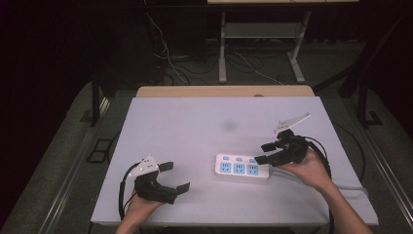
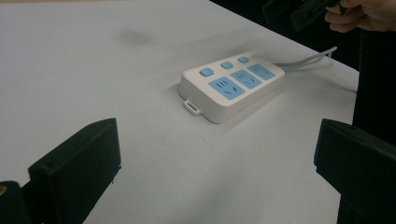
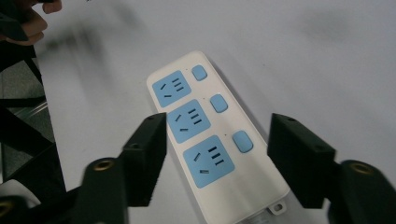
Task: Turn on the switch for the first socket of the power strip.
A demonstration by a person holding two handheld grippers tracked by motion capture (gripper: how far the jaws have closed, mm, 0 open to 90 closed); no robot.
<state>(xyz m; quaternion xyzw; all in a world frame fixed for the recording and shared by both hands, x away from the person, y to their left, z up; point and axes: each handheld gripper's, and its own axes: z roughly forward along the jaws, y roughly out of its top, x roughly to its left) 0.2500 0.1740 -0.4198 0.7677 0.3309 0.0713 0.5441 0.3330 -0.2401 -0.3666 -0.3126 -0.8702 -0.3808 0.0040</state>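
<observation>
Right tongs apart over the power strip, seemingly untouching; left tongs apart, table bare between

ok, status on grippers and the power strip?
Right gripper open astride power strip, no contact. Left gripper open, idle, apart. Nothing in the way.

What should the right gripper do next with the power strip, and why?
Probably lower the right gripper a little and close across the power strip. Its jaws already straddle the strip's width near the cable end, half open and not yet pressing on its sides. The left gripper waits open, well clear.
</observation>
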